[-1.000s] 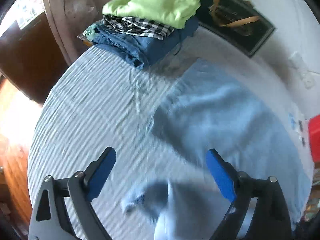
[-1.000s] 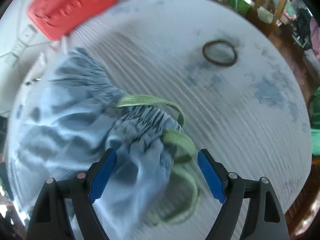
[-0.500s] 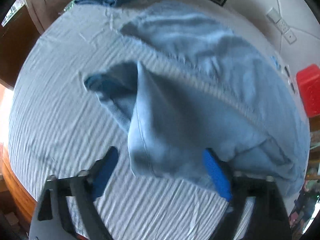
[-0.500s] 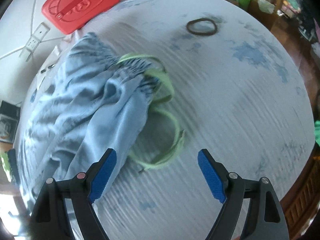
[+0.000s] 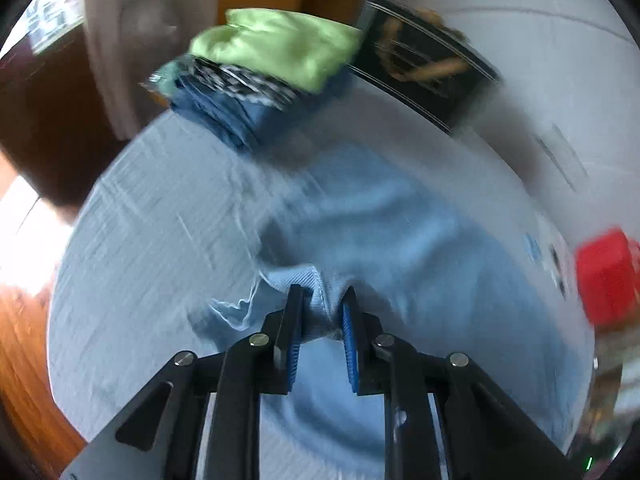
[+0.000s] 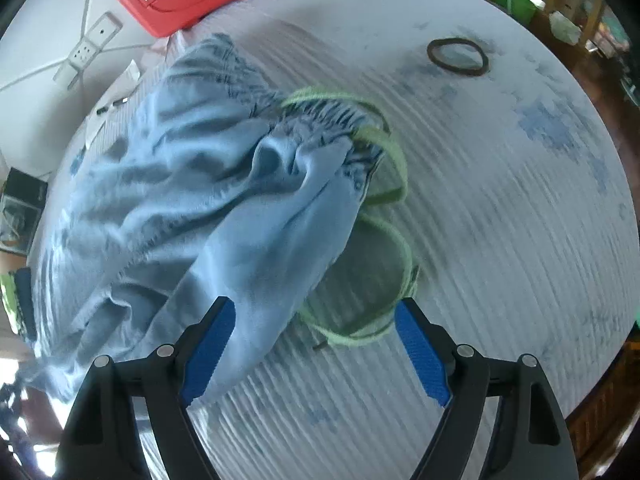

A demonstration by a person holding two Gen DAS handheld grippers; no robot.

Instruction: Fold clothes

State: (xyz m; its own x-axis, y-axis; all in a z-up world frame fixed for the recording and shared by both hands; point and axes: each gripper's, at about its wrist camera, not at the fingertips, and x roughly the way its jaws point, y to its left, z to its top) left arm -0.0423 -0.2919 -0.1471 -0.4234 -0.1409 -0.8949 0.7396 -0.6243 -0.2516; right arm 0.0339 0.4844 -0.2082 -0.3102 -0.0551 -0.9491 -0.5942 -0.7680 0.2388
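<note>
Left gripper (image 5: 322,300) pinches the blue shorts (image 5: 400,240); right gripper (image 6: 314,320) hovers wide open over their green drawstring (image 6: 384,224).

Beyond my left tongs (image 5: 322,300) the stack of folded clothes (image 5: 264,76) and the red box (image 5: 608,276) smear with blur, and my closed pads hide the pinched fold of light-blue garment (image 5: 400,240).
</note>
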